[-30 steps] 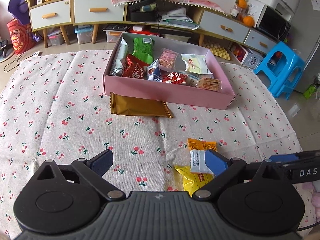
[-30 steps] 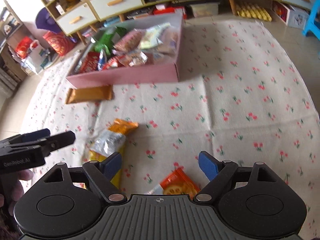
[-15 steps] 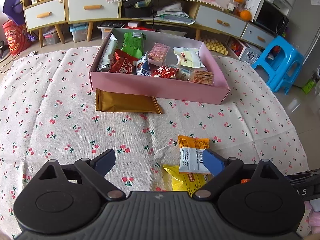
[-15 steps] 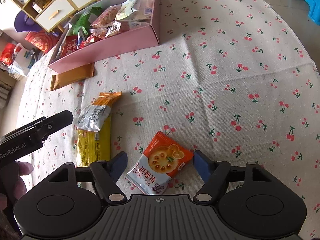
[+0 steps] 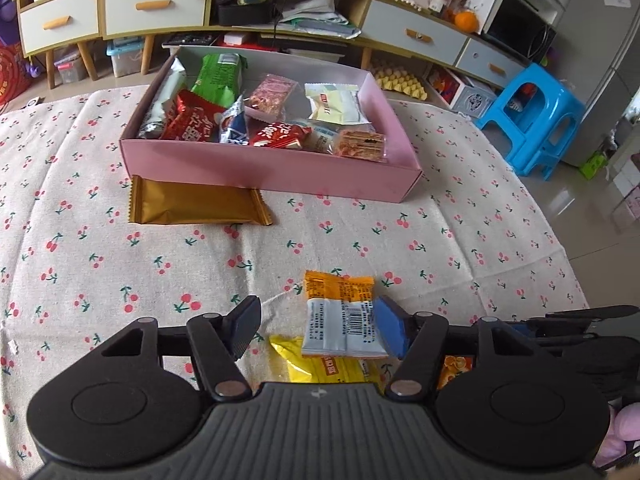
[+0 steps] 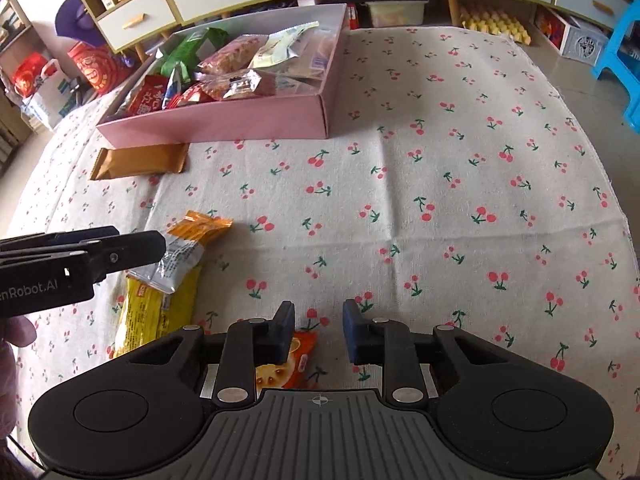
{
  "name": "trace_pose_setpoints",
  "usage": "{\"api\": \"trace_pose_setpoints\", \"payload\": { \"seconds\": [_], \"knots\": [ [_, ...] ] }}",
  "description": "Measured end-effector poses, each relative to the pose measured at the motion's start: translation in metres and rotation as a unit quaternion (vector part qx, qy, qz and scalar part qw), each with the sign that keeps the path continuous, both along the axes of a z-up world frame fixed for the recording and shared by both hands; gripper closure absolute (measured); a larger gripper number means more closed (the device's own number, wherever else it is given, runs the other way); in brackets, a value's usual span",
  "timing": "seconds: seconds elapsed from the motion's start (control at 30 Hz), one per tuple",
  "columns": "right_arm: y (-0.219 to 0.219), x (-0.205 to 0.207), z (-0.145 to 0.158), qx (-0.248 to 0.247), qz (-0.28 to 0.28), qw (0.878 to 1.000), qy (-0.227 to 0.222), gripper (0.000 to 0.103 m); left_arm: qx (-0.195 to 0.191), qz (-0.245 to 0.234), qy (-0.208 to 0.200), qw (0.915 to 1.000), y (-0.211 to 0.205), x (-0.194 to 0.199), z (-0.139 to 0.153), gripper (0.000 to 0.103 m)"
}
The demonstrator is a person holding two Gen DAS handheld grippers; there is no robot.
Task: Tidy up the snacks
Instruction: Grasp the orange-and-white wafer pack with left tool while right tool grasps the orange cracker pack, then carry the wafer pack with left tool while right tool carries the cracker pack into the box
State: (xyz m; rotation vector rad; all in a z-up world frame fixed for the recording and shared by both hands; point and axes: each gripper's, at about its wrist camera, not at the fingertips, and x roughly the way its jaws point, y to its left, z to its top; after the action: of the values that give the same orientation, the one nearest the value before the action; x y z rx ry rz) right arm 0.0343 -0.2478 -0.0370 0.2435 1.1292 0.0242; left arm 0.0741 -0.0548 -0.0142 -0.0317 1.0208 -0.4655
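A silver and orange packet (image 5: 340, 320) lies on a yellow packet (image 5: 320, 364) on the cherry cloth. My left gripper (image 5: 316, 326) straddles it and its jaws are closing. The right pad touches the packet's edge; the left pad stands clear of it. My right gripper (image 6: 318, 334) is shut to a narrow gap. An orange cracker packet (image 6: 292, 368) lies under its left finger, and cloth shows between the packet and the right finger. The pink box (image 5: 264, 168) beyond holds several snacks. A gold packet (image 5: 196, 204) lies against its front wall.
The cherry tablecloth (image 6: 440, 200) stretches bare to the right of the box. Past the table stand a low cabinet with drawers (image 5: 152, 4) and a blue stool (image 5: 532, 120). A hand (image 6: 16, 332) holds the left gripper at the picture's left edge.
The left gripper came closer to the silver and orange packet and its jaws narrowed around it. The right jaws closed from wide to a narrow gap over the orange cracker packet.
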Motion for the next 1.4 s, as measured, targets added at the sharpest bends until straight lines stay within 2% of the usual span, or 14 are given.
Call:
{"api": "trace_pose_setpoints", "payload": {
  "seconds": [0.13, 0.37, 0.43, 0.5, 0.73, 0.9, 1.03, 1.17, 1.4],
  "knots": [
    [-0.005, -0.003, 0.005, 0.028, -0.005, 1.000, 0.006, 0.073, -0.004, -0.013, 0.006, 0.9999, -0.010, 0.002, -0.004, 0.045],
    [0.000, -0.012, 0.007, 0.061, 0.005, 0.997, 0.039, 0.051, 0.015, -0.030, 0.007, 0.9994, -0.027, 0.002, -0.012, 0.047],
    [0.004, -0.014, 0.007, 0.060, 0.013, 0.997, 0.043, 0.051, 0.029, -0.030, 0.005, 0.9991, -0.029, 0.002, -0.014, 0.052],
    [0.009, -0.014, 0.005, 0.057, 0.020, 0.997, 0.049, 0.051, 0.040, -0.026, 0.006, 0.9989, -0.029, 0.002, -0.016, 0.062],
    [0.028, -0.017, 0.002, 0.023, 0.048, 0.998, 0.044, 0.049, 0.047, 0.004, 0.009, 0.9989, -0.017, 0.006, -0.015, 0.064],
    [0.047, -0.023, 0.000, -0.037, 0.087, 0.995, 0.026, 0.049, 0.041, 0.024, 0.015, 0.9987, -0.007, 0.010, -0.013, 0.065],
    [0.058, -0.027, -0.002, -0.076, 0.110, 0.991, 0.014, 0.057, 0.031, 0.034, 0.023, 0.9987, -0.001, 0.011, -0.011, 0.065],
    [0.052, -0.025, -0.003, -0.061, 0.098, 0.993, 0.018, 0.063, 0.025, 0.041, 0.025, 0.9985, 0.005, 0.012, -0.009, 0.066],
    [0.027, -0.016, 0.000, -0.002, 0.042, 0.999, 0.028, 0.064, 0.014, 0.054, 0.021, 0.9982, 0.018, 0.015, -0.001, 0.066]
  ]
}}
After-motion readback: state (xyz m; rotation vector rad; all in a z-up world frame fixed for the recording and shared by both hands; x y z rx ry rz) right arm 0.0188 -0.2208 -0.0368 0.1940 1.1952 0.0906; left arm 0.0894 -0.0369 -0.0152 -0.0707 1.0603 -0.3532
